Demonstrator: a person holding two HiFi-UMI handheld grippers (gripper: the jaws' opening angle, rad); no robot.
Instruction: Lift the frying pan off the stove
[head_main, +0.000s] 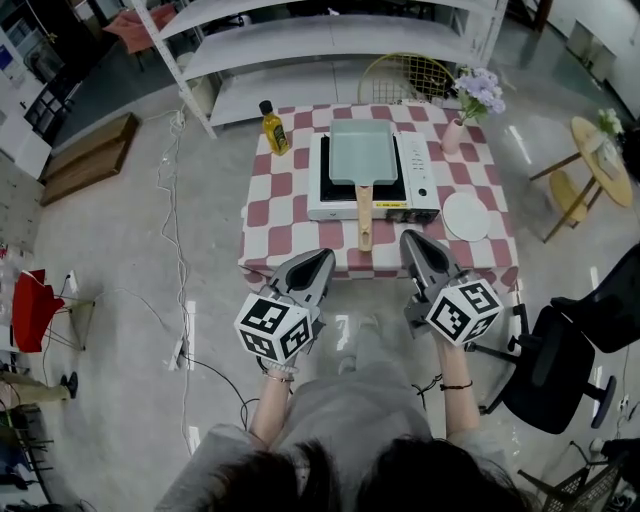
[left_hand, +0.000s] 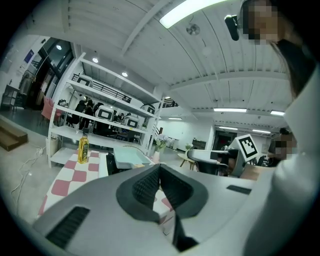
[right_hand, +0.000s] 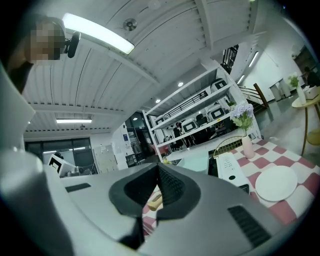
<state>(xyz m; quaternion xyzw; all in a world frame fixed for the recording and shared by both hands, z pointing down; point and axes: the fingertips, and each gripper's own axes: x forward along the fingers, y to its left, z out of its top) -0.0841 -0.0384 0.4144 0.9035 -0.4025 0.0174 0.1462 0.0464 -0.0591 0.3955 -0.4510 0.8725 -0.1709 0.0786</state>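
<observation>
Frying pan (head_main: 362, 150): rectangular, pale teal, sitting flat on the portable stove (head_main: 420, 185). Not lifted.
Pan handle (head_main: 365, 215): wooden, running out from the pan toward 6 o'clock, past the stove's front edge and over the checked surface (head_main: 275, 215). Nothing touches it.
Stove: middle of the surface, control panel on its 3 o'clock side.
Left gripper (head_main: 325, 256): at the surface's near edge, about 8 o'clock from the handle's end and apart from it. Its own view shows the jaws pressed together with nothing between them.
Right gripper (head_main: 407, 238): about 3 o'clock from the handle's end, near but not touching. Jaws likewise closed and empty; in the right gripper view the handle's end shows through the gap below them, beyond the tips.
Other items: oil bottle (head_main: 273, 128) at 10 o'clock from the stove, white plate (head_main: 466, 215) at 4 o'clock, vase of flowers (head_main: 470, 110) at 2 o'clock; none obstructs the handle.
Done: both grippers brought to the near edge, either side of the handle.
Outstanding: in my judgement, all of the lift. A gripper must open, close on the handle, and raise the pan clear of the stove.
</observation>
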